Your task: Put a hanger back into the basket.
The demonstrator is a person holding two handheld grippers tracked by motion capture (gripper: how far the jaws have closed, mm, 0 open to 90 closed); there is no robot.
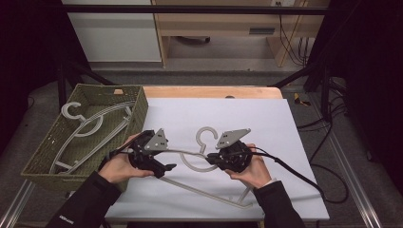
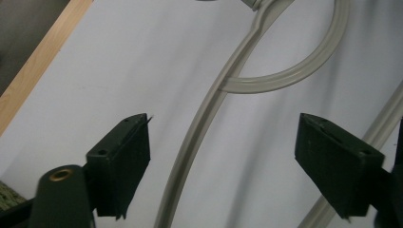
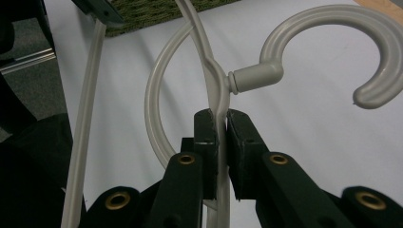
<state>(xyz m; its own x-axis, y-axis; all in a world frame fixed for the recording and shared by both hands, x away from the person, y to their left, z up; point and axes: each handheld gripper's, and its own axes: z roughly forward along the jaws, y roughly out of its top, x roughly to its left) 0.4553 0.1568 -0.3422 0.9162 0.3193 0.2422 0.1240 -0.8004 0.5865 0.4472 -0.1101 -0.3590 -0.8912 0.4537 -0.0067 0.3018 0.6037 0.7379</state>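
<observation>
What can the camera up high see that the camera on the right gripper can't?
The high view alone takes in the person's hands, more hangers lying in the green basket, and the wooden table edge. The right gripper view alone gives the close look: the right gripper shut on the hanger just below its hook. Both share the grey hanger, the white sheet and some of the basket.

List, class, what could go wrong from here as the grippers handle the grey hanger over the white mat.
1. The right gripper pinches only the thin hanger frame beside its hook; it may twist or slip.
2. The left gripper stands open around the arm, giving no support.
3. The basket sits close; the hanger could snag.
</observation>
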